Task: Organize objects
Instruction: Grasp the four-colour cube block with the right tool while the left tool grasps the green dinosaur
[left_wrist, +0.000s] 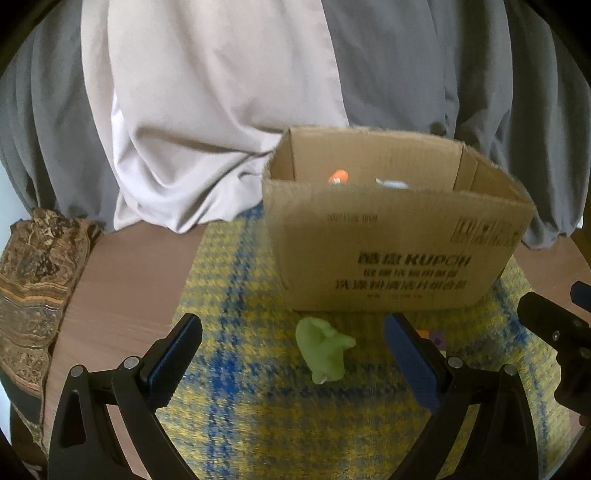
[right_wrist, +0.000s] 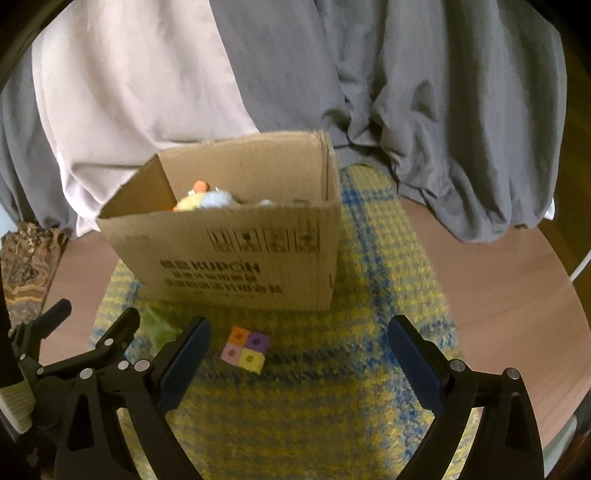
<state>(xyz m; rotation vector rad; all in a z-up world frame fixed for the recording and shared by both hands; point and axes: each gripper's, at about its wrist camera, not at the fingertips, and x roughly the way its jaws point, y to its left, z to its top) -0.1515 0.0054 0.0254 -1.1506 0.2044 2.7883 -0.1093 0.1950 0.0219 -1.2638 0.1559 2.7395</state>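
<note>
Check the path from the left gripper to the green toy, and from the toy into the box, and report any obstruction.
Nothing visible lies between the open left gripper and the green toy on the plaid mat. The cardboard box stands right behind the toy; its near wall must be cleared by lifting over it.

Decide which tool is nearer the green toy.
Left. The left tool straddles the green toy; the right tool sits off to its right, facing the coloured block.

Both cameras sit low over the mat (left_wrist: 236, 280), close in, looking forward across it at the box (left_wrist: 399, 236) and the curtains (left_wrist: 207, 110) behind. The left view faces it from the left, the right view from the right; both share the box's printed front and the mat.
</note>
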